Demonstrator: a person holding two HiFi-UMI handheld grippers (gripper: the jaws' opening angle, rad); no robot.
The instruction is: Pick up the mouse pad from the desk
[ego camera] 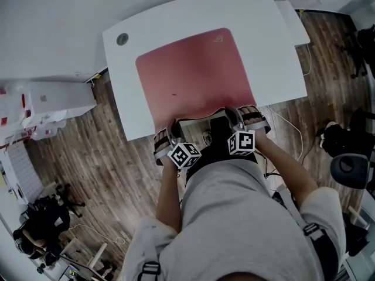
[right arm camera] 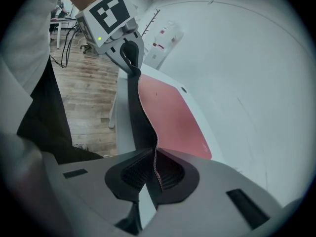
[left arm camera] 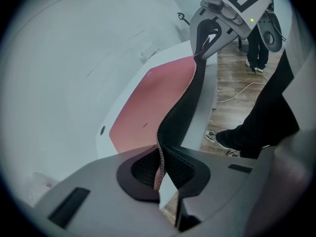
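A large red mouse pad point(ego camera: 193, 72) with a black underside lies on the white desk point(ego camera: 117, 57), its near edge lifted and curled up. My left gripper point(ego camera: 173, 129) is shut on the pad's near left corner, and my right gripper point(ego camera: 234, 115) is shut on the near right corner. In the left gripper view the pad's stitched edge point(left arm camera: 159, 154) runs between the closed pads of my left gripper point(left arm camera: 160, 169) up to the right gripper point(left arm camera: 207, 36). In the right gripper view the same edge point(right arm camera: 155, 157) is pinched in my right gripper point(right arm camera: 155, 174), with the left gripper point(right arm camera: 129, 53) beyond it.
A round grommet hole point(ego camera: 122, 38) sits at the desk's far left corner. White cables point(ego camera: 287, 127) trail over the wooden floor on the right. An office chair point(ego camera: 351, 168) stands at the right, white boxes point(ego camera: 41, 104) at the left. The person's legs point(left arm camera: 261, 127) stand close to the desk's near edge.
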